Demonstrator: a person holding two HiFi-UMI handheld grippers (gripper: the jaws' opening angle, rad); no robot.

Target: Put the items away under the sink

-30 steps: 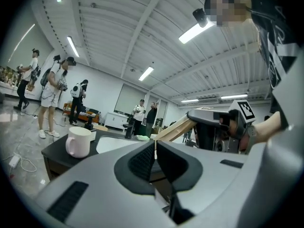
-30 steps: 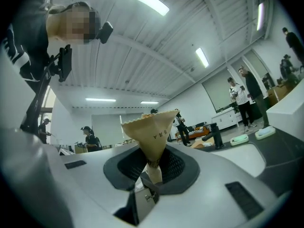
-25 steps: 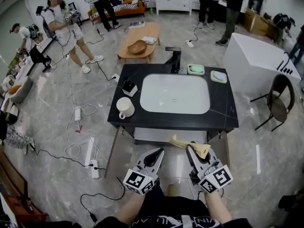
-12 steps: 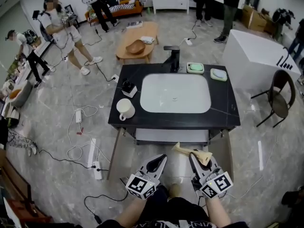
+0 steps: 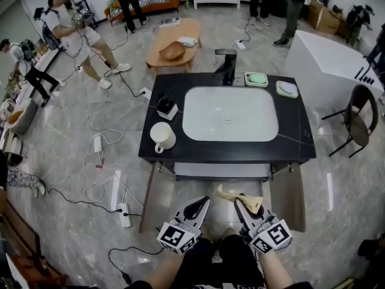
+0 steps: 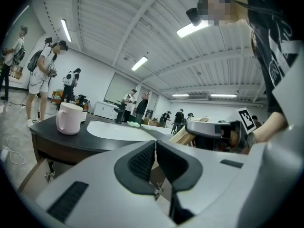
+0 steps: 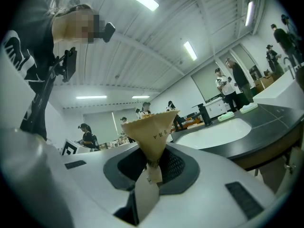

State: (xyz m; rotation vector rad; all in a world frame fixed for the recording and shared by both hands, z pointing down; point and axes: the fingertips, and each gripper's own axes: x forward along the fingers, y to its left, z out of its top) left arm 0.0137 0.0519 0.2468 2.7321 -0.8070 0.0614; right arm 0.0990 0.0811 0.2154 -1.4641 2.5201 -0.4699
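A tan folded paper piece (image 5: 242, 194) sticks out to the left of my right gripper (image 5: 239, 201), whose jaws are shut on its narrow end; the right gripper view shows it fanning upward (image 7: 153, 129) from the pads. My left gripper (image 5: 204, 201) is shut with nothing in it, its pads (image 6: 142, 160) meeting. Both grippers hover low in front of the black sink cabinet (image 5: 228, 152), whose two doors (image 5: 157, 197) (image 5: 287, 196) hang open. The space under the white basin (image 5: 230, 114) is mostly hidden behind a pale front panel (image 5: 221, 171).
On the counter stand a white mug (image 5: 162, 136), a small black-and-white box (image 5: 166, 108), a black faucet (image 5: 225, 65) and two soap dishes (image 5: 256, 79) (image 5: 287, 89). Cables and a power strip (image 5: 123, 212) lie on the floor at left. A chair (image 5: 355, 125) stands at right.
Both grippers have sunk lower in front of the open cabinet, the paper piece still in the right one. The head view has shifted, with the cabinet doors now seen splayed wider.
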